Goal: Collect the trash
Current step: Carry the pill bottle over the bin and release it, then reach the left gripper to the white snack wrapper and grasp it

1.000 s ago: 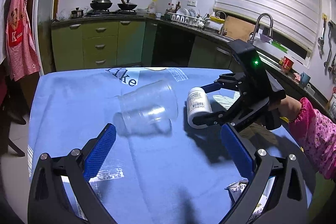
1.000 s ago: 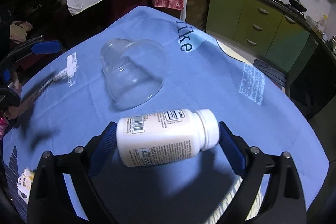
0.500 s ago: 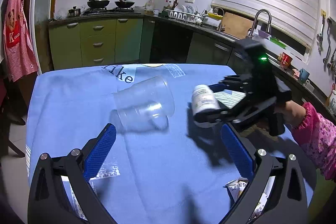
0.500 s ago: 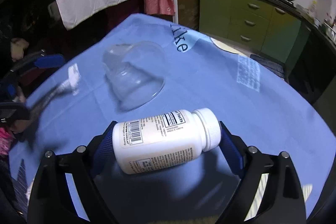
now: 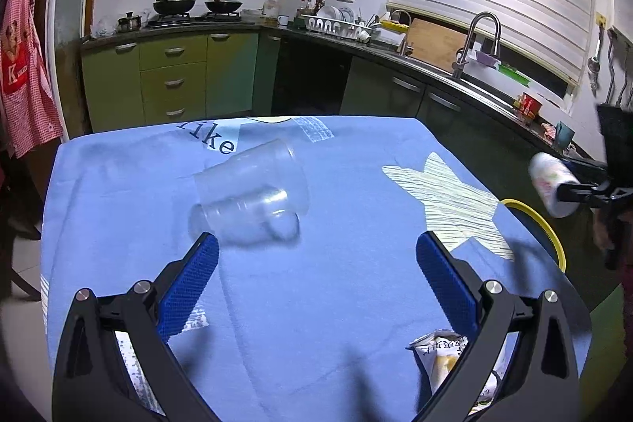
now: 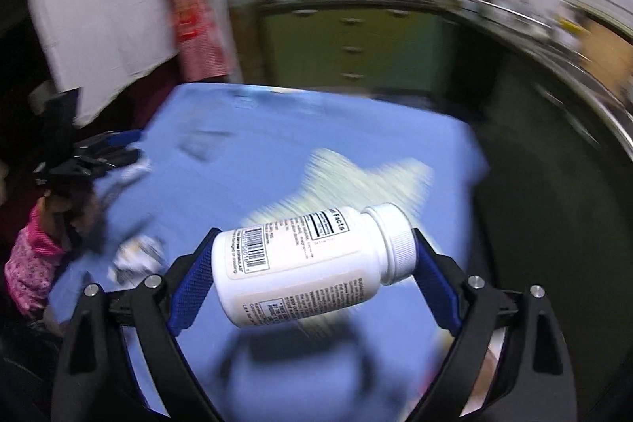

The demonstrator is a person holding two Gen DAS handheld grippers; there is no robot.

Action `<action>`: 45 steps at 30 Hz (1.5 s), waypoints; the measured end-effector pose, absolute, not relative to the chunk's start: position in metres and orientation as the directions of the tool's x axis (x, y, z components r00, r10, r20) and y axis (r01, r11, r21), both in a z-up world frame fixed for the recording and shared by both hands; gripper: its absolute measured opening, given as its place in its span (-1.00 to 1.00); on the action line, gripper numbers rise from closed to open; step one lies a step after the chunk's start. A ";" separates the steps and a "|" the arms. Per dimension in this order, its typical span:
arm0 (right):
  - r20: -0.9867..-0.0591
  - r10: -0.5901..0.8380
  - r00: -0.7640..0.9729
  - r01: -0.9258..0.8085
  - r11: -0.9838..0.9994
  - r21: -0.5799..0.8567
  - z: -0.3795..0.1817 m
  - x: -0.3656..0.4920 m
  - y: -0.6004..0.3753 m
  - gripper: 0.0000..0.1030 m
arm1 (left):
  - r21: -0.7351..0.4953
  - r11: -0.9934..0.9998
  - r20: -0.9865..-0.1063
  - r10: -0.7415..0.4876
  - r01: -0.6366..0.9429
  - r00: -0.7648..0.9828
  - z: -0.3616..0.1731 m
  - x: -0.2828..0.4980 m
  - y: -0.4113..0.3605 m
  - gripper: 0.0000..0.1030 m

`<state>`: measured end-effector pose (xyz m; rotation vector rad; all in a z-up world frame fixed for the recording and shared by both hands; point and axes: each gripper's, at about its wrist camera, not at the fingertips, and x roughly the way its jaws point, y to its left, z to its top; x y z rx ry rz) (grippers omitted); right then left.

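My right gripper (image 6: 312,275) is shut on a white pill bottle (image 6: 308,263), held sideways above the blue-clothed table; the view is blurred by motion. In the left wrist view the bottle (image 5: 554,184) hangs at the far right, past the table edge, over a yellow-rimmed bin (image 5: 542,224). My left gripper (image 5: 316,275) is open and empty, low over the table. A clear plastic cup (image 5: 249,192) lies on its side just beyond its left finger. A crumpled snack wrapper (image 5: 443,354) lies near its right finger.
The blue cloth (image 5: 336,303) covers the table. Kitchen counters and green cabinets (image 5: 174,82) stand behind, with a sink (image 5: 478,38) to the right. A red apron (image 5: 19,74) hangs at the left.
My right gripper has carried the pill bottle away from the table's middle to the right, out past the edge above the bin. My left gripper has edged forward toward the cup.
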<state>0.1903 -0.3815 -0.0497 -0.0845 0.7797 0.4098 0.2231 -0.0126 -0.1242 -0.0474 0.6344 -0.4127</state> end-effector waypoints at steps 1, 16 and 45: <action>-0.705 0.284 0.649 -0.334 0.940 0.072 -0.051 0.183 -0.400 0.68 | -0.169 0.917 -0.566 -0.390 0.361 0.727 -0.125 0.223 -0.013 0.91; -0.844 -0.066 0.533 0.071 0.997 -0.033 -0.139 0.152 -0.540 0.69 | -0.167 0.916 -0.578 -0.390 0.364 0.717 -0.130 0.225 -0.017 0.91; -0.695 0.190 0.694 -0.031 0.971 0.235 -0.113 0.084 -0.436 0.78 | -0.186 0.848 -0.846 -0.395 0.497 0.358 -0.149 0.188 -0.088 0.76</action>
